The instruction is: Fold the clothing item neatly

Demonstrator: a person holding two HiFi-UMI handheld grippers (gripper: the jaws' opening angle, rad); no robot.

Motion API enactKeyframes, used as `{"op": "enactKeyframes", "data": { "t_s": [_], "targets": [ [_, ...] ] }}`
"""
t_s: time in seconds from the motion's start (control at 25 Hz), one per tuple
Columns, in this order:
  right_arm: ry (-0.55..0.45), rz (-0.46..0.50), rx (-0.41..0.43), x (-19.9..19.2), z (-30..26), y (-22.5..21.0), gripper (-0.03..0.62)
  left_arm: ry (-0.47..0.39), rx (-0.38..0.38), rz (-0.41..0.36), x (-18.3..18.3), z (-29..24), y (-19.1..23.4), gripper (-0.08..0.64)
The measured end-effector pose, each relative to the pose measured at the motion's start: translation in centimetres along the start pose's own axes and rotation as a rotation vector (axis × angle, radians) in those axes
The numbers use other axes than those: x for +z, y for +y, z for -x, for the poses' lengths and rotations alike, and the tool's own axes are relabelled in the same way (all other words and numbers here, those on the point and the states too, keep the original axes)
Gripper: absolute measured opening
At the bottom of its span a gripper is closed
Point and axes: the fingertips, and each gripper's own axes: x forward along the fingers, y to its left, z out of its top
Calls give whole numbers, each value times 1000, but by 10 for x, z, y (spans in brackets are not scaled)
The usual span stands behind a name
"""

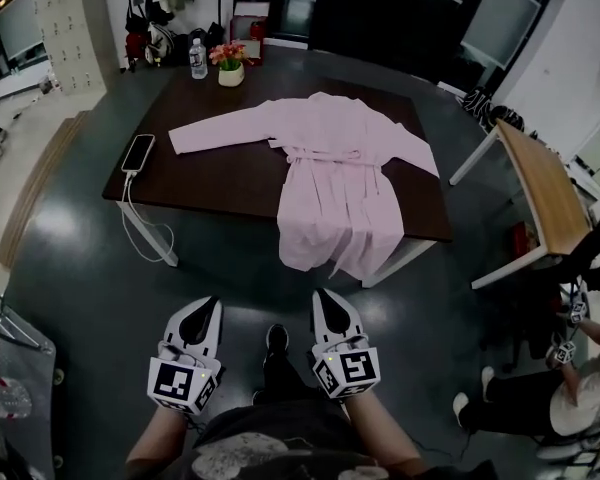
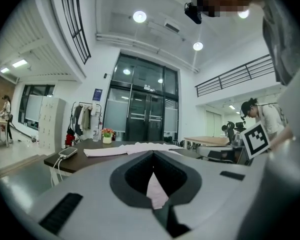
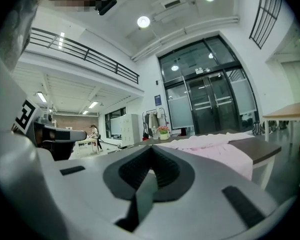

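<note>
lying pink robe (image 1: pixel 342 173) drapes dark table (image 1: pixel 220 173).

Dark wooden table (image 1: pixel 230 183) stands on a glossy grey floor (image 1: pixel 80 258). Behind it are tall glass doors (image 2: pixel 147 116). Off its far left corner are pale lockers (image 1: pixel 65 28) and a coat rack (image 2: pixel 82 119). To its right stands a lighter wooden table (image 1: pixel 540 183). Round ceiling lights (image 2: pixel 139 17) are lit above.
</note>
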Motion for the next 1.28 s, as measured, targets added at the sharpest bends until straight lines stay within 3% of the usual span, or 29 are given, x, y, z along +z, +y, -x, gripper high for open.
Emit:
{"op": "enactKeyframes", "data": {
  "t_s": [0.4, 0.68, 1.04, 1.28],
  "targets": [
    [-9, -36, 31, 16, -114, -59, -8, -2, 42, -6, 34, -102, 54, 9],
    [9, -10, 96, 20, -188, -90, -8, -22, 126, 13, 48, -160, 96, 9],
    [-5, 27, 232, 31, -253, -62, -8, -20, 224, -32, 58, -178, 138, 9],
    [17, 40, 257, 27, -282, -42, -8, -2, 237, -34, 54, -189, 171, 9]
  ]
}}
